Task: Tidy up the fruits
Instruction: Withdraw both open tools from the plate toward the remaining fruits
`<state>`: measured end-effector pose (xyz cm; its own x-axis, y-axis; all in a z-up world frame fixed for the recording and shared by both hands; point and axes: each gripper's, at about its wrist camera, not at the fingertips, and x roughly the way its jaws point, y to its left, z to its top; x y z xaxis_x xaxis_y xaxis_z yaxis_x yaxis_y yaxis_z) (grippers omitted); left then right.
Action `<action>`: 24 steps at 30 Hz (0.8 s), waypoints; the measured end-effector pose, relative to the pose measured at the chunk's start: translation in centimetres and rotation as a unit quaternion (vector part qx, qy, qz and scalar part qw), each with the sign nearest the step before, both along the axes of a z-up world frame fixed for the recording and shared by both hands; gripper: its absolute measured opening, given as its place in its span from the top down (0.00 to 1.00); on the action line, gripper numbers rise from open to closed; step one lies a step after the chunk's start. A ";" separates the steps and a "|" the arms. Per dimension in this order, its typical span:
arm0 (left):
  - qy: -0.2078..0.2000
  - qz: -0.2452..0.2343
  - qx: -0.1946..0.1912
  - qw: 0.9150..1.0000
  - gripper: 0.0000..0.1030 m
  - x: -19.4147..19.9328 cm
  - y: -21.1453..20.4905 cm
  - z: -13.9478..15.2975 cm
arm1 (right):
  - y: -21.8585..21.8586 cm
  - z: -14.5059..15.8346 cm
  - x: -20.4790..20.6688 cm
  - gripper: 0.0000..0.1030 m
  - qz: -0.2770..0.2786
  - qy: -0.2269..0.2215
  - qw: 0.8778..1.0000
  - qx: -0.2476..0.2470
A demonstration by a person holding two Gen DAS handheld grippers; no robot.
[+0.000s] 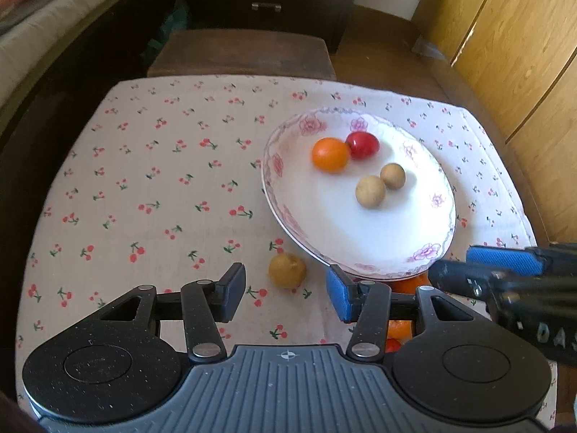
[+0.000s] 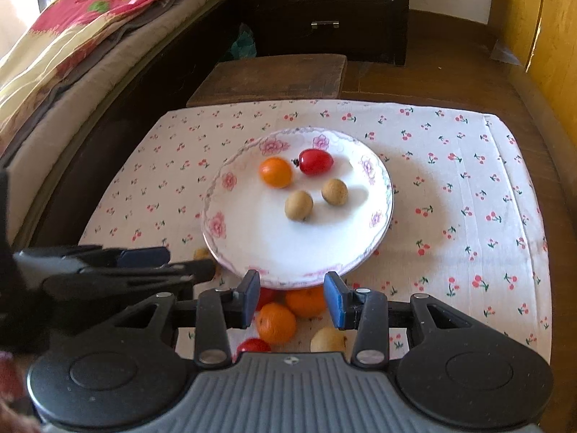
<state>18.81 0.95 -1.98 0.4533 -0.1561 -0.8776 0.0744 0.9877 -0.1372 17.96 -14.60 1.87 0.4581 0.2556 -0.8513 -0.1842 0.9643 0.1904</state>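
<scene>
While four fruits already sit on the flowered plate (image 2: 378,223), the step in hand looks like gathering the loose ones left on the cherry-print cloth (image 1: 144,180) covering the bench. The left claw (image 1: 285,294) is spread and empty, its blue pads either side of a tan longan (image 1: 287,270) lying just beside the plate's near rim; the next move calls for lowering around it and closing gently, since it would roll. The right claw (image 2: 292,297) is also spread and empty above two small oranges (image 2: 276,323), a pale longan (image 2: 326,341) and cherry tomatoes (image 2: 252,345). On the plate: an orange, a red tomato, two matte brown longans.
</scene>
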 end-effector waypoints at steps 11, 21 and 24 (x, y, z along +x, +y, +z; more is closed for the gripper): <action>0.009 -0.003 0.020 1.000 0.47 1.0 -0.5 -1.8 | -0.3 -0.4 -0.3 0.61 0.004 0.009 1.000 -0.006; 0.003 0.005 0.013 1.000 0.64 1.4 -0.7 -2.3 | -0.9 -0.9 -0.6 0.61 0.006 0.021 1.000 -0.014; 0.004 0.006 0.008 1.000 0.66 1.4 -0.6 -2.3 | -1.4 -1.2 -0.8 0.61 0.005 0.026 1.000 -0.016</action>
<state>20.19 0.36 -4.29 0.4485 -0.1360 -0.8834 0.0621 0.9907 -0.1210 17.17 -16.05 0.69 0.4100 0.2311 -0.8823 -0.1837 0.9685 0.1683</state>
